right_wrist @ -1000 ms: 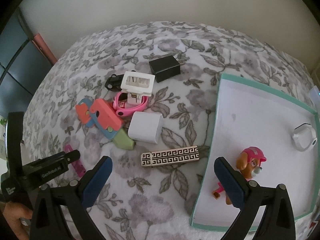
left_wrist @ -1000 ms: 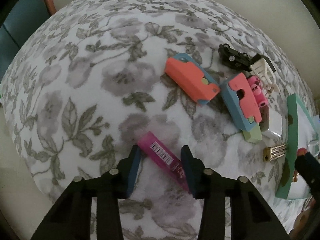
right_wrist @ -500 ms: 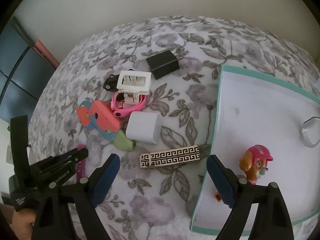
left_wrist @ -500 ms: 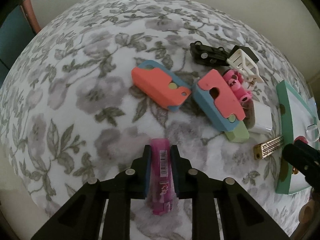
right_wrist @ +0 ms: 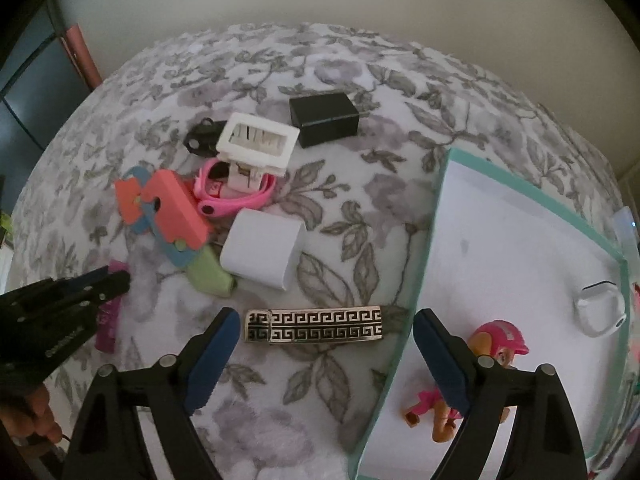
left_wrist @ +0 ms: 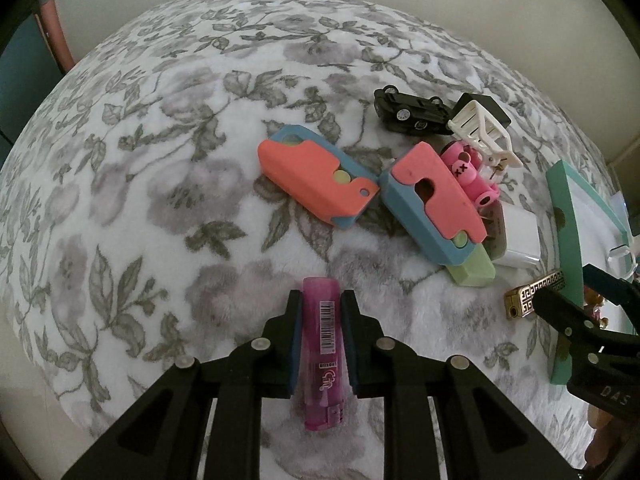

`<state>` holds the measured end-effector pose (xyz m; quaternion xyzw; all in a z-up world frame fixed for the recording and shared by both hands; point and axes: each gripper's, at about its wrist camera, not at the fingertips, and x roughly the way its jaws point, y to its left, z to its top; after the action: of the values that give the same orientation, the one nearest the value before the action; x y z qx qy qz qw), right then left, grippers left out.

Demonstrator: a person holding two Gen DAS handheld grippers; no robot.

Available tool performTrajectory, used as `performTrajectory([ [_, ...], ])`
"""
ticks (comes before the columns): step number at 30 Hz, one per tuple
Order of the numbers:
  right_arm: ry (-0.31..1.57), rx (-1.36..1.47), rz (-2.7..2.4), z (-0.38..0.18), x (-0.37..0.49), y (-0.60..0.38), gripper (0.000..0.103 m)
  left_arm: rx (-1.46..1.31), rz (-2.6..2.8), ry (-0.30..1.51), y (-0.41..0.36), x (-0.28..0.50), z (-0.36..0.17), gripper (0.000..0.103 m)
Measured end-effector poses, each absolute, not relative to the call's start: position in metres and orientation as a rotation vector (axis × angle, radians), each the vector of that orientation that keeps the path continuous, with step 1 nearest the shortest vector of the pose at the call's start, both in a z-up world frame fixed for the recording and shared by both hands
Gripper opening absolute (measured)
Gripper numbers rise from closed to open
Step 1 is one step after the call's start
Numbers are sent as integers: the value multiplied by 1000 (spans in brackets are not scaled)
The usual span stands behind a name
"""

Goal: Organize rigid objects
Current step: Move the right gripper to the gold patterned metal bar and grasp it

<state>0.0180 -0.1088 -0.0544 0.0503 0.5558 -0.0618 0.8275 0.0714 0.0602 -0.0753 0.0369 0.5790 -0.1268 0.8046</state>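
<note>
Fuzzy white blanket with grey floral print [left_wrist: 160,184] covers the surface, plain pale wall behind; can't tell if it's a bed or a tabletop underneath. I've got the left tool [left_wrist: 320,320] pinching a translucent pink plastic lighter [left_wrist: 322,354] across its narrow sides, pads near the closed end, so the metal head pokes back toward the camera; reads as a stable grip for a lift. Lighter looks to be resting on the blanket, well apart from the main clutter. Right tool [right_wrist: 326,340] is spread wide, pointing steeply down, straddling a flat black-and-silver Greek-key patterned lighter [right_wrist: 314,326] lengthwise; pads not touching it. Just right of it sits the shallow teal-rimmed white tray [right_wrist: 438,208], my guess for the drop-off since a pink-helmeted pup figurine [right_wrist: 494,342] and a small white earbud case [right_wrist: 600,312] already lie inside. Clutter left to sort: two coral-and-blue plastic cases [left_wrist: 324,180], white charger cube [right_wrist: 262,252], black adapter block [right_wrist: 324,118], white slotted plastic clip [right_wrist: 258,144], black toy car [left_wrist: 408,110]. Both tools angled steeply downward; a hand [right_wrist: 30,416] shows at the left tool's grip.
</note>
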Motion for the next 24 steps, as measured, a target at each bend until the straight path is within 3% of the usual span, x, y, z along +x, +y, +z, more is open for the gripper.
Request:
performTrajectory([
  [9,1231,200,-135,-68,19,-118,90,73,-270,1240,58,72,-75,19],
  [19,1090,244,-31,-16,15,-125,90,47,-274,1248,60,71,-75,19],
  [24,1095,278,36,-21,20,-122,90,36,-278,1250,61,72,-75,19],
])
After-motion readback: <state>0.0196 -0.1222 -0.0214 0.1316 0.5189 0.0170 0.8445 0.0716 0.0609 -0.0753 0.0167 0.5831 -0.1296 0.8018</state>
